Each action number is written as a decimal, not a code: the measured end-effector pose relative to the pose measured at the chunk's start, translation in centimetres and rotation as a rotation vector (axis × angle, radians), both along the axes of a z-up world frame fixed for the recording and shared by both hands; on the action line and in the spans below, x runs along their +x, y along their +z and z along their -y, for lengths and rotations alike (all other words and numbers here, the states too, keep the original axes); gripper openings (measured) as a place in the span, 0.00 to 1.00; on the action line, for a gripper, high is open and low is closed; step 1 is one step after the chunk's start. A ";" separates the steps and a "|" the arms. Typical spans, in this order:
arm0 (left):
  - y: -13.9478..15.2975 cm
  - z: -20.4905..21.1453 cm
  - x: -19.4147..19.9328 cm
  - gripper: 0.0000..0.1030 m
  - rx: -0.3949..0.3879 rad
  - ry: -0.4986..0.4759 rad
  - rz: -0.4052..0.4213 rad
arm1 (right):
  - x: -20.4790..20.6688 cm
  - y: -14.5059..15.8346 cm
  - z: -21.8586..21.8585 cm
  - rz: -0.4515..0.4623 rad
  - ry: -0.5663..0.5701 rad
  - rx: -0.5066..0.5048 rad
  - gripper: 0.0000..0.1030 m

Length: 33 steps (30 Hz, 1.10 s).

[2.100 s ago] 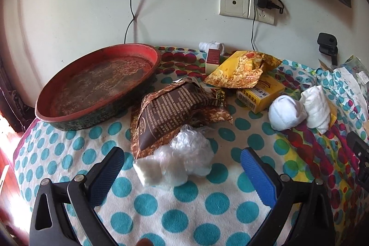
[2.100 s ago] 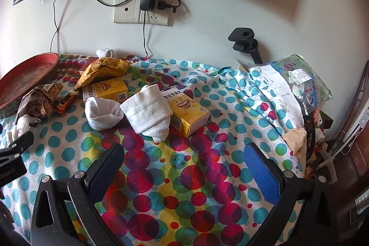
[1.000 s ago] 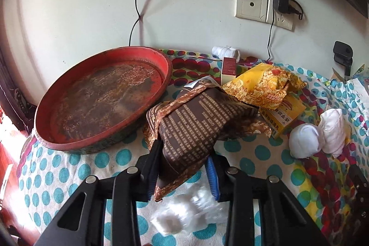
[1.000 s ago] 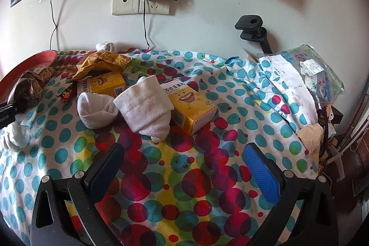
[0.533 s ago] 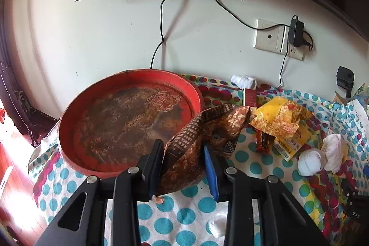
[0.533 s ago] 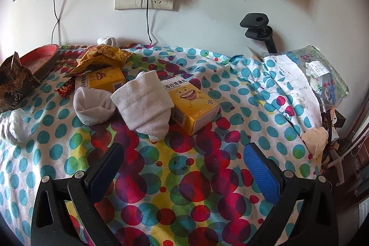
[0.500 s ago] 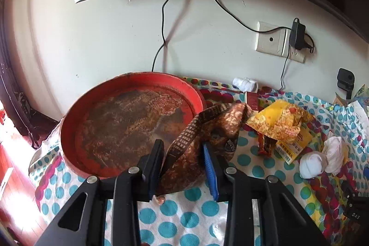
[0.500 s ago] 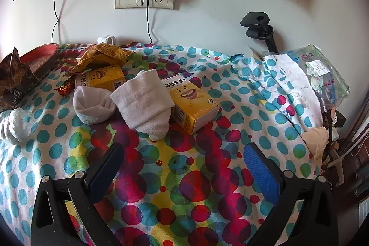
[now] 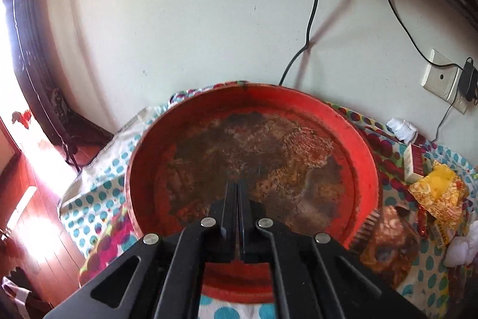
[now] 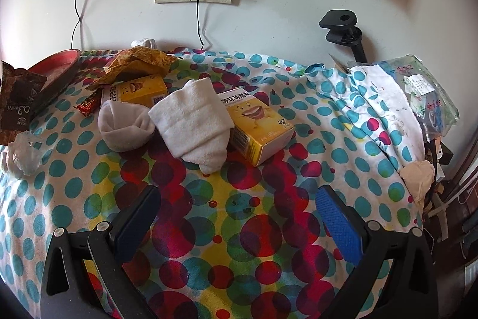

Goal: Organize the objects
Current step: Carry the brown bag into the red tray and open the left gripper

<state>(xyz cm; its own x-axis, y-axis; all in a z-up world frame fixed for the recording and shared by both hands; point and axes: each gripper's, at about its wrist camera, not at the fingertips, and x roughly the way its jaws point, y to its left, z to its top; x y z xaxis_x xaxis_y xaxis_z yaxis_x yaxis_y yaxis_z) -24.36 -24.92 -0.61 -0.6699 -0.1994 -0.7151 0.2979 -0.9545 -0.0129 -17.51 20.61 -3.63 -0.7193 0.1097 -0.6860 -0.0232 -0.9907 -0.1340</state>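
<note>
My left gripper (image 9: 237,189) is shut and empty, its fingers pressed together above the round red tray (image 9: 363,166). The brown snack bag (image 9: 388,241) lies on the cloth just outside the tray's right rim; it also shows at the left edge of the right wrist view (image 10: 18,100). My right gripper (image 10: 236,208) is open and empty above the dotted cloth, in front of two rolled white socks (image 10: 191,124) and two yellow boxes (image 10: 260,124).
A yellow snack bag (image 9: 439,193) and a small red-white box (image 9: 413,160) lie right of the tray. A crumpled clear plastic wrap (image 10: 25,153) lies at left. A plastic bag with papers (image 10: 418,91) and a black clamp (image 10: 343,29) are at right. Wall sockets with cables stand behind.
My left gripper carried the brown snack bag toward the tray, then lost it; the bag now lies beside the tray and the fingers are shut together. The right gripper barely moved.
</note>
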 end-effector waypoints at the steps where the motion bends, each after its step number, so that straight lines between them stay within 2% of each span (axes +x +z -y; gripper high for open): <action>1: 0.4 -0.8 1.5 0.14 0.009 -0.023 -0.032 | 0.1 -0.1 0.1 0.005 0.005 0.000 1.00; 3: 1.1 -3.7 4.8 0.90 -0.037 -0.113 -0.134 | 0.3 -0.2 0.2 0.001 0.007 -0.007 1.00; 4: 1.4 -5.6 6.3 0.96 -0.044 -0.194 -0.172 | 0.3 -0.3 0.2 0.000 0.008 -0.009 1.00; 5: 1.3 -7.1 7.0 0.97 -0.053 -0.247 -0.183 | 0.3 -0.4 0.3 0.002 0.007 -0.010 1.00; 6: 1.0 -8.3 7.1 0.97 -0.074 -0.277 -0.155 | 0.3 -0.5 0.4 0.007 0.007 -0.010 1.00; 9: -0.6 -9.0 5.8 0.97 -0.075 -0.260 -0.089 | 0.5 -0.3 1.0 0.007 0.024 -0.005 1.00; 11: -1.8 -9.5 4.4 0.97 -0.127 -0.250 -0.066 | 0.9 0.0 1.1 -0.006 0.024 -0.002 1.00; 13: -2.6 -9.8 3.3 0.96 -0.061 -0.293 -0.036 | 1.0 0.1 1.1 -0.003 0.019 -0.002 1.00; 14: -2.8 -10.0 3.0 0.88 -0.060 -0.300 -0.033 | 1.0 0.2 1.1 -0.003 0.015 -0.002 1.00; 15: -2.9 -10.4 2.7 0.61 -0.054 -0.319 -0.028 | 1.0 0.3 1.0 -0.003 0.014 -0.004 1.00; 19: -2.9 -10.9 2.0 0.54 0.014 -0.358 -0.008 | 0.9 0.6 1.5 -0.007 0.024 0.009 1.00; 21: -2.4 -11.1 2.1 0.47 -0.004 -0.355 -0.029 | 0.9 0.7 1.8 -0.016 0.034 0.018 1.00; 22: -2.1 -10.9 2.2 0.47 -0.002 -0.352 -0.040 | 0.9 0.8 1.9 -0.020 0.037 0.024 1.00; 24: -1.2 -10.4 2.4 0.47 0.006 -0.327 -0.064 | 0.8 0.7 1.9 -0.019 0.038 0.026 1.00; 27: 0.5 -9.4 1.8 0.47 -0.034 -0.275 -0.094 | 0.7 0.5 1.6 -0.004 0.032 0.010 1.00; 29: 1.2 -8.2 0.9 0.47 -0.087 -0.226 -0.094 | 0.7 0.5 1.6 -0.001 0.034 -0.001 1.00; 33: 1.1 -4.5 -1.6 0.47 -0.143 -0.107 -0.061 | 1.0 0.4 1.9 -0.003 0.047 0.012 1.00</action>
